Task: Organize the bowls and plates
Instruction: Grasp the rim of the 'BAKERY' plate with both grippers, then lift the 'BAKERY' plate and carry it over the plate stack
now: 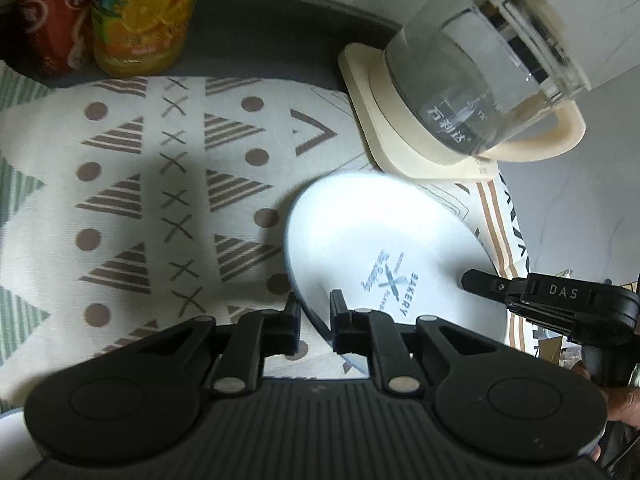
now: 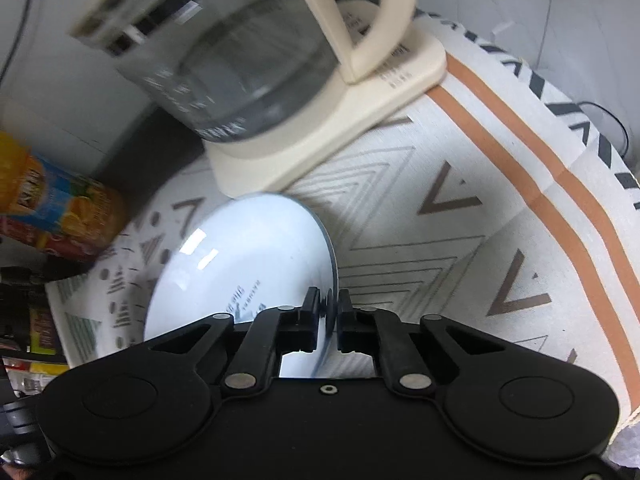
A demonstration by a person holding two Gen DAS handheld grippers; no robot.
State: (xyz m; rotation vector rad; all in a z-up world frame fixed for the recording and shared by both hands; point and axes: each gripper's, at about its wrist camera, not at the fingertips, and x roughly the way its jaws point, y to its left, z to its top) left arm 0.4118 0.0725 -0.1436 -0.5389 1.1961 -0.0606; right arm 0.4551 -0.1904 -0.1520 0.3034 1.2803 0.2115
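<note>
Your left gripper (image 1: 314, 318) pinches the near rim of the white plate (image 1: 372, 240). Your right gripper (image 2: 329, 312) pinches the same plate at its other edge, around 3 o'clock in the left view. The plate sits tilted over the patterned cloth (image 1: 168, 184). Farther off, at 1 o'clock, stands a glass kettle (image 1: 480, 60). At 11 o'clock stand two drink bottles (image 1: 140, 16).

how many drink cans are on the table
2: an orange juice can at the far left edge of the tablecloth, and a red can right beside it. Others may sit out of view.
</note>
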